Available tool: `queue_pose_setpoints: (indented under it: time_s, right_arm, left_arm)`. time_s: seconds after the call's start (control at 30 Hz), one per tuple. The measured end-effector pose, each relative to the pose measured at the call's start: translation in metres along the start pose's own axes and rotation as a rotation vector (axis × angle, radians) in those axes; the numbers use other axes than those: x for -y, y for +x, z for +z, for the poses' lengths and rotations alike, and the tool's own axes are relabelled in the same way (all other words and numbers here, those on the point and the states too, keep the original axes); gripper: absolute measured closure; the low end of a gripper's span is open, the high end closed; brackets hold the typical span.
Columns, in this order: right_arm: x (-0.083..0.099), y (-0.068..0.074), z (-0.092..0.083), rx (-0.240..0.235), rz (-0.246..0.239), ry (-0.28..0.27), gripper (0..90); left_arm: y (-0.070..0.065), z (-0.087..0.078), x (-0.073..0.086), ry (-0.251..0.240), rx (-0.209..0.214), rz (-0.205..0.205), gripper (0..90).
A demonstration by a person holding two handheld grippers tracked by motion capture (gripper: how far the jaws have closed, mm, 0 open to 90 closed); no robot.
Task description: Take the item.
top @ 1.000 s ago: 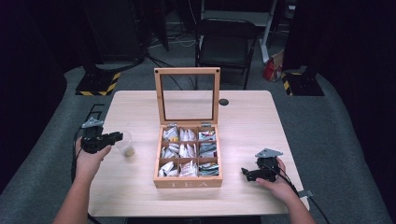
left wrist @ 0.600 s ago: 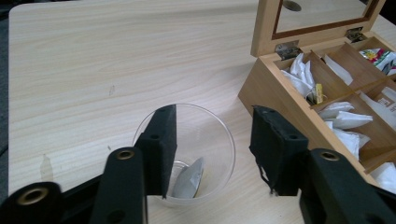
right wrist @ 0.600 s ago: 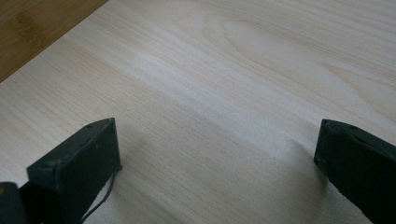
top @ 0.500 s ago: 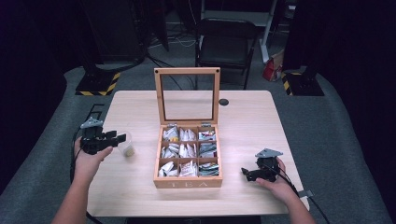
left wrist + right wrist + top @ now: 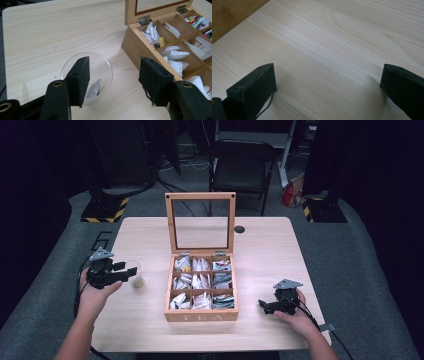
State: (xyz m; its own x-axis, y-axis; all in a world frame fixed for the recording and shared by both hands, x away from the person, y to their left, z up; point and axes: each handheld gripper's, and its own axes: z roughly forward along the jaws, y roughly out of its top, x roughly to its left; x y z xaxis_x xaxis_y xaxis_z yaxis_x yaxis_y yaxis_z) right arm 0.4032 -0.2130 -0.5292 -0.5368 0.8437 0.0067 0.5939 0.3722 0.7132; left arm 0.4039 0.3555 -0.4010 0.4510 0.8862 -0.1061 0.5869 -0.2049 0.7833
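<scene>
in the high view a wooden tea box (image 5: 201, 312) sits mid-table (image 5: 280, 250) with its glass lid (image 5: 200, 222) standing upright, its nine compartments stuffed with tea bags (image 5: 200, 281); the left gripper (image 5: 124, 270) is held at the table's left edge, pointing toward the box, with a clear plastic cup (image 5: 134, 276) at its tips; the right gripper (image 5: 263, 305) rests low near the table's right front, just right of the box, well apart from the cup.

in the left gripper view the jaws have just been opening and stand apart, nothing pressed between the pads; the left gripper (image 5: 112, 83) hangs over the cup (image 5: 101, 68), the left-hand jaw in front of the cup, the other out over bare wood beside the box wall (image 5: 133, 47); a white tea bag (image 5: 93, 88) lies inside the cup, leaning against its wall; the cup stands upright on the table, just beside the box.

in the right gripper view the right gripper (image 5: 328, 80) has its jaws spread wide with bare tabletop (image 5: 332, 37) between them, holding nothing.
</scene>
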Motion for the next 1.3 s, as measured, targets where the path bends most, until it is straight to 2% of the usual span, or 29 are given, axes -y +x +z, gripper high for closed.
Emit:
queue_pose_setpoints:
  time_s: [0.13,0.27,0.73,1.1,1.3]
  right_arm:
    - [0.0,0.0,0.0,0.001,0.0,0.001,0.0]
    - [0.0,0.0,0.0,0.001,0.0,0.0,0.0]
    - [0.0,0.0,0.0,-0.001,0.0,0.002,0.0]
    - [0.0,0.0,0.0,0.0,0.0,0.001,0.0]
    - [0.0,0.0,0.0,-0.002,-0.002,0.002,0.0]
  left_arm:
    - [-0.005,-0.002,0.003,-0.006,0.003,0.012,41.8]
    - [-0.011,-0.004,0.007,0.011,0.016,0.031,41.7]
    - [-0.022,-0.003,0.027,0.028,0.043,0.04,41.6]
    - [-0.03,0.007,0.049,0.029,0.07,0.053,41.6]
    - [-0.031,0.013,0.06,0.029,0.077,0.048,41.5]
